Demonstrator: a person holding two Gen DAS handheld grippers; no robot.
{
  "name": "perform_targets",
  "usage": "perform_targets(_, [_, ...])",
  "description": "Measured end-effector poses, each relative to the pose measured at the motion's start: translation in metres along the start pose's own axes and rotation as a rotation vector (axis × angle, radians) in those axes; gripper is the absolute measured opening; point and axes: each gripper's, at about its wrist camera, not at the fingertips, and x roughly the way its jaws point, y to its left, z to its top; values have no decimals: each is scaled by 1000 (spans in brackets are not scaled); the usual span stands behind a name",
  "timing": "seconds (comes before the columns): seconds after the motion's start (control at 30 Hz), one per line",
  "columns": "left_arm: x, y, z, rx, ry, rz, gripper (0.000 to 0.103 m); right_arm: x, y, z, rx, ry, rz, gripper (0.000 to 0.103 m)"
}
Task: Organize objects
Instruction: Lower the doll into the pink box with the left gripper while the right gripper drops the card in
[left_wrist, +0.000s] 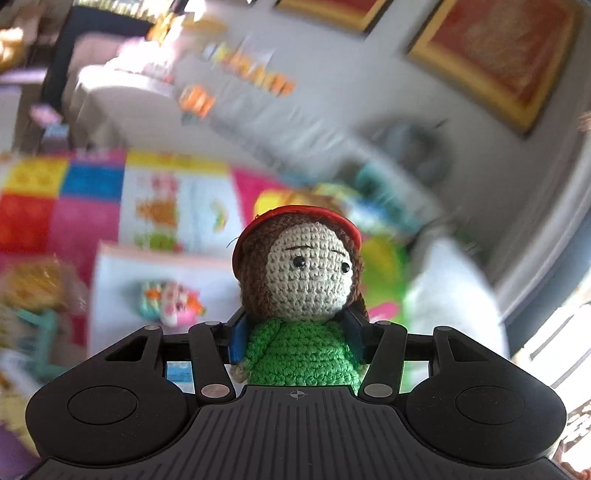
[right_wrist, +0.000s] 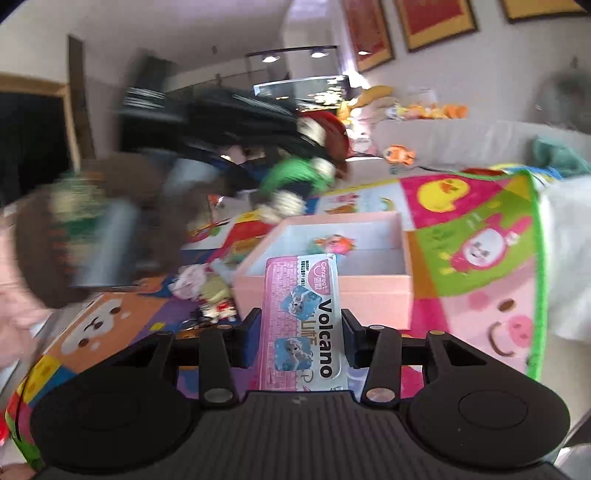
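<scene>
Bright patchwork play mat (right_wrist: 476, 236) with cartoon animals covers the floor of a living room; a grey sofa and red-and-gold framed pictures sit behind, much of it blurred.

Seen from the right wrist, the right gripper (right_wrist: 301, 334) is clamped on a pink snack packet (right_wrist: 304, 325) printed "Volcano". Its black fingers (right_wrist: 248, 338) press the packet's two long sides, and the packet's long axis runs straight forward, away from the camera. Directly beyond the packet's far end, very near or touching, stands an open pink box (right_wrist: 376, 291) on the mat, its near wall facing the gripper. One small colourful toy (right_wrist: 334, 243) lies inside, toward the back.

Seen from the left wrist, the left gripper (left_wrist: 297, 339) holds a crocheted doll (left_wrist: 301, 295) upright by its green body, blue-lined pads on either side. The doll has brown hair, a red cap, and faces the camera. The same box (left_wrist: 122, 280) appears ahead and to the left, lower down.

From the right wrist, the left gripper and doll show as a blur above and left of the box, raised off the mat. The right hand looks nearer: its packet already points over the box's near edge.

More small toys (right_wrist: 207, 291) lie scattered on the mat left of the box.
</scene>
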Motion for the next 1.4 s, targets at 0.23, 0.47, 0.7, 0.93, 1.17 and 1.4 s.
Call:
perform_targets(0.23, [54, 25, -11, -2, 122, 281, 58, 8, -27, -8, 37, 13, -11, 43])
perform_targets(0.47, [51, 28, -7, 70, 123, 373, 63, 31, -28, 2, 37, 16, -27, 43])
perform_targets(0.7, [-39, 38, -15, 43, -26, 257, 57, 32, -26, 15, 14, 26, -66, 43])
perform_targets(0.93, [-118, 63, -24, -15, -200, 175, 57, 44, -28, 38, 39, 36, -69, 43])
perform_targets(1.17, [-162, 106, -87, -23, -191, 232, 57, 101, -44, 89, 131, 74, -67, 43])
perform_targets(1.4, [-171, 141, -114, -80, -160, 246, 57, 201, -48, 100, 318, 252, -55, 50])
